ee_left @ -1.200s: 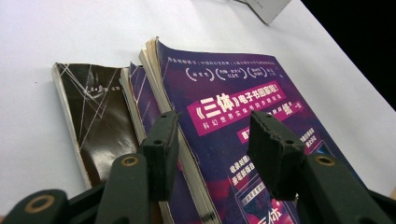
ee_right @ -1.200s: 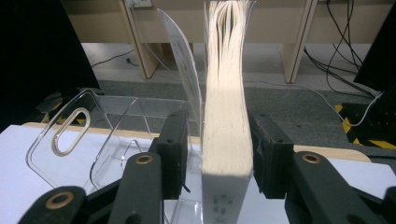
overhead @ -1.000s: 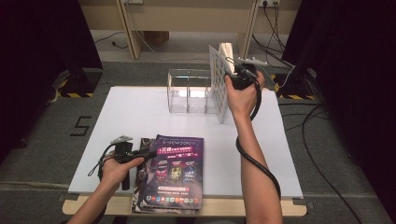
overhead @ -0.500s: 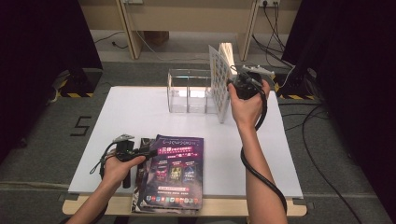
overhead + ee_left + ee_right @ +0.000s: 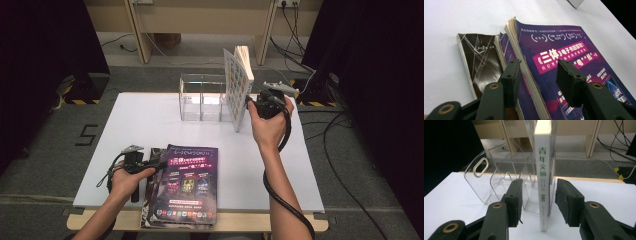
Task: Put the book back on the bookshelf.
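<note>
White worktop (image 5: 150,125), plain and matte, sitting on a grey carpeted floor. Far side, about the middle: a clear acrylic file rack (image 5: 202,97) with a few dividers. A white-spined book (image 5: 239,87) stands upright at the rack's right end, its bottom edge on the worktop. Near edge, left of centre: a stack of books, a purple-covered book (image 5: 187,182) on top, a dark-covered book (image 5: 480,65) peeking out from under on its left side.

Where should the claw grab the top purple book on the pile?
Probably by its spine edge, coming in from the left, low over the table. The top book lies flat on two others, and its spine overhangs them, so one pad of the left claw could slip under while the other presses the cover.
</note>
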